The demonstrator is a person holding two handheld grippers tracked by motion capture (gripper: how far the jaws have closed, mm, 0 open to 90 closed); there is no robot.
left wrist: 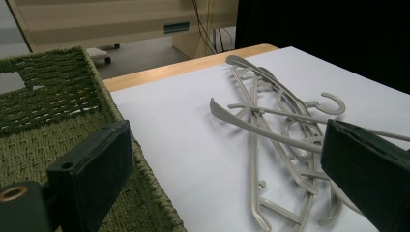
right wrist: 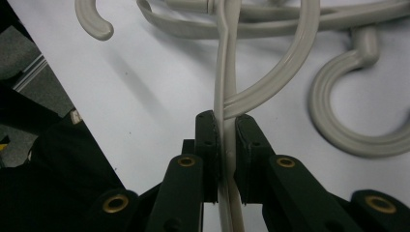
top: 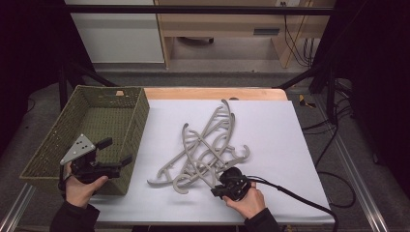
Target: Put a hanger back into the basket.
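A tangle of several grey plastic hangers (top: 208,145) lies in the middle of a white sheet (top: 275,125). My right gripper (top: 223,182) sits at the pile's near edge, shut on the thin bar of one hanger (right wrist: 227,87); the right gripper view has the bar pinched between both pads (right wrist: 225,125). My left gripper (top: 115,151) hovers open over the front right corner of a green woven basket (top: 140,111), holding nothing. In the left gripper view its wide-apart jaws (left wrist: 227,164) frame the basket's wall (left wrist: 58,96) and the hanger pile (left wrist: 275,125).
The basket's inside looks bare. A strip of wooden tabletop (top: 212,93) shows behind the sheet. The right gripper's black cable (top: 290,193) trails right across the sheet's front. Metal frame rails border the table, and loose cables (top: 333,121) lie on the floor at right.
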